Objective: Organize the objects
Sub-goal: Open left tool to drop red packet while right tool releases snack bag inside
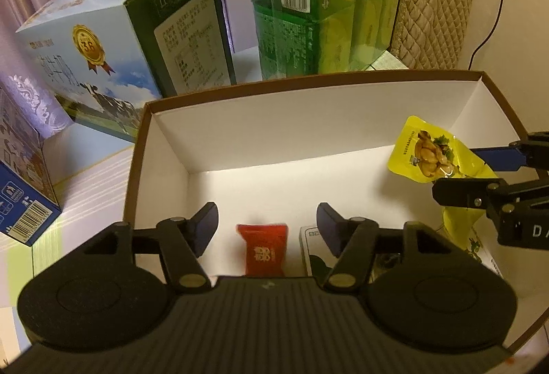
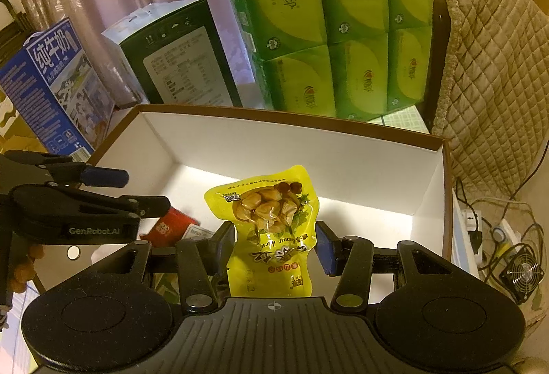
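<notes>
A yellow snack pouch (image 2: 271,212) stands upright between my right gripper's (image 2: 274,247) pads, which press on its two side edges. It hangs over the right part of a white box with a brown rim (image 2: 274,116). From the left wrist view the same pouch (image 1: 425,151) and right gripper (image 1: 459,171) come in from the right. My left gripper (image 1: 267,226) is open above a red packet (image 1: 262,250) lying on the floor of the box (image 1: 308,79). A white printed packet (image 1: 310,250) lies beside the red one. The left gripper (image 2: 144,190) and red packet (image 2: 171,223) show at left.
Behind the box stand a blue-and-white milk carton (image 1: 103,65), a blue carton (image 2: 51,89) and a stack of green tissue packs (image 2: 343,24). A quilted cover (image 2: 487,82) is at the right. A power strip (image 2: 497,233), cables and a small fan (image 2: 521,274) lie beyond the box.
</notes>
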Available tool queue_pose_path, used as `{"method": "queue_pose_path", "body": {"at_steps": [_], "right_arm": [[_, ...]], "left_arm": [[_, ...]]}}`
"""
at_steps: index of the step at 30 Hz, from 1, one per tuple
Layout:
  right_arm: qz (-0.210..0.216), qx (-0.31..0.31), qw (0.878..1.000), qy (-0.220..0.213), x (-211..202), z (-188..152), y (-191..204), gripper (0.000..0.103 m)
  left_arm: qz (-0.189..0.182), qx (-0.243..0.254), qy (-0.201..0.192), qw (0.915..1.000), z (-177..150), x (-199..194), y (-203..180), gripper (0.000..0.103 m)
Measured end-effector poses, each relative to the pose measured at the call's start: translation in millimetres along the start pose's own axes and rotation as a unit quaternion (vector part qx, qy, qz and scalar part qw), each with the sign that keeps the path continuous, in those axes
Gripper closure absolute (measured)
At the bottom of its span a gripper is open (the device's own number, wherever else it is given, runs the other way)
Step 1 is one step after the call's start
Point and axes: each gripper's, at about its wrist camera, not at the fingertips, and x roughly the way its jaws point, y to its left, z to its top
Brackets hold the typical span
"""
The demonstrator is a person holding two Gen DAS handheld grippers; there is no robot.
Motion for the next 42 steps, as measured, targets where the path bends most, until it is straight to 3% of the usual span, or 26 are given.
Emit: {"method": "queue_pose_path", "body": {"at_steps": [13, 21, 33, 42], "right_arm": [[-0.001, 0.016, 1.000, -0.009, 2, 2, -3, 0.055], [-0.003, 0.047, 0.998, -0.050, -4, 6, -11, 0.037], [-0.024, 0.046, 0.997, -0.050, -26, 6, -9, 0.026], [-0.023, 0.065, 0.996, -0.055, -55, -8, -10, 0.024]], "left_arm": [[0.003, -0.008, -0.003, 1.0000, 1, -3, 6, 0.035], [-0.001, -0.017, -0.007, 0.9998, 0, -7, 8, 0.025], [-0.004, -0.017, -0.023, 0.9996, -3, -27, 7, 0.018], [-0.014, -0.011, -0.035, 0.9992, -9, -50, -1, 0.015]]}}
